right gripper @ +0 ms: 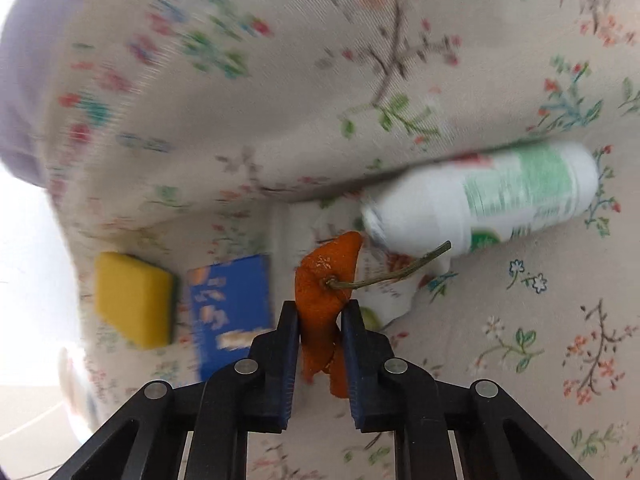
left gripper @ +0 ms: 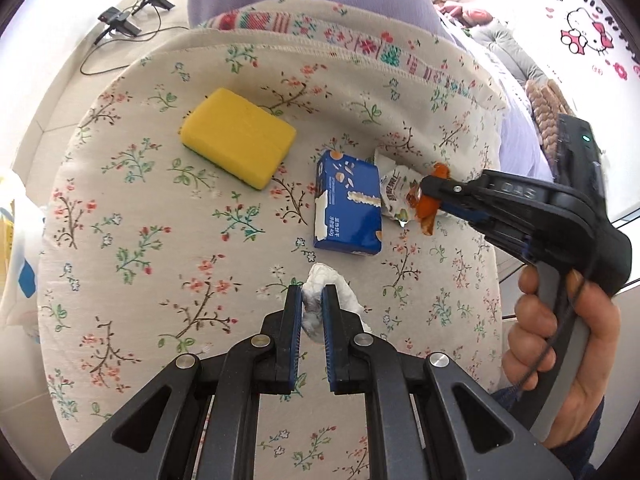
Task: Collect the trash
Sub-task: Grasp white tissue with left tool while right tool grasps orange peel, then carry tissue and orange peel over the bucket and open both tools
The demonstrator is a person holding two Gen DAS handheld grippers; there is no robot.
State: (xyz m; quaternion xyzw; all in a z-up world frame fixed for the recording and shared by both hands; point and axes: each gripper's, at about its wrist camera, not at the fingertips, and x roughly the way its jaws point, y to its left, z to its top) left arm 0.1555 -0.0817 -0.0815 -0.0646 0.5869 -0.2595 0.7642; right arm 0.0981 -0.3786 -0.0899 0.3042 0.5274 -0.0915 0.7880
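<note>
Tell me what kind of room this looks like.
Probably a lived-in home, perhaps a living room. A floral tablecloth covers the table, a cartoon cat decal decorates the wall, and a sofa-like seat stands behind. Household litter lies about, such as a torn blue snack box.

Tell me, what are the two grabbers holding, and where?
The left gripper pinches a crumpled white tissue around its middle. The right gripper pinches an orange peel by its lower part.
</note>
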